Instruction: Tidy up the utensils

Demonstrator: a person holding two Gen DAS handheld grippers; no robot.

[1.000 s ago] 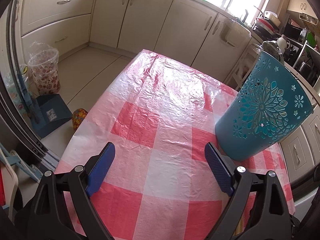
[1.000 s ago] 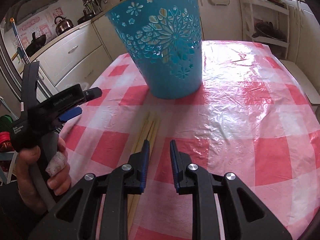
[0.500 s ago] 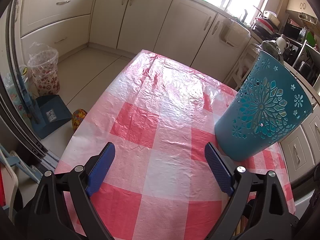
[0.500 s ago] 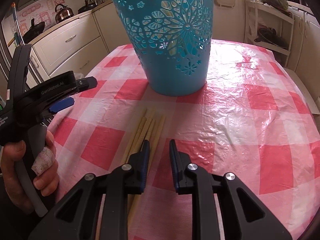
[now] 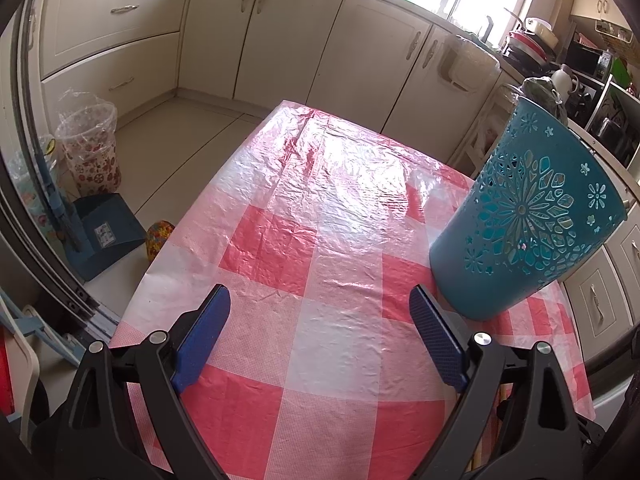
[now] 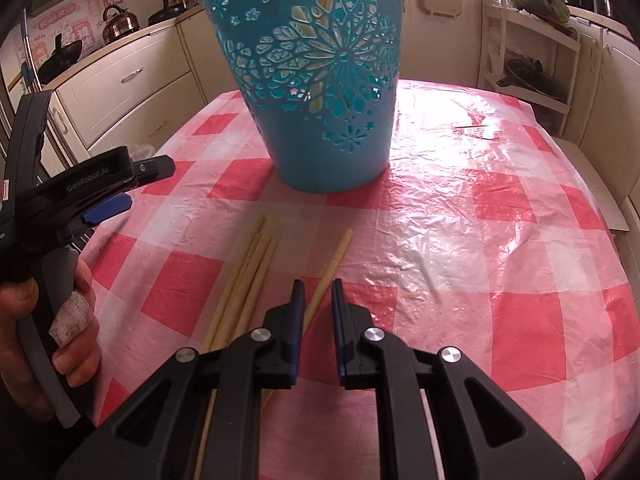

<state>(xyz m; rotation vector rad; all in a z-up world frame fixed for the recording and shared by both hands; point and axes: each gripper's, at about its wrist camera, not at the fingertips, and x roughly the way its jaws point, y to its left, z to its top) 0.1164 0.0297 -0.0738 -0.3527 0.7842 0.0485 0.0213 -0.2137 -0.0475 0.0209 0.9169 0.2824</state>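
Checked tablecloth (image 6: 460, 216), teal basket (image 6: 320, 92), chopsticks (image 6: 248, 280) beside it

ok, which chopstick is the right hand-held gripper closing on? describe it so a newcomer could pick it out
Start at the teal cut-out basket on the red-and-white checked tablecloth. On the cloth in front of it lies a tight bundle of chopsticks. The one meant is the single chopstick lying apart to the bundle's right, angled, its near end running between the closing jaws of the right hand-held gripper.
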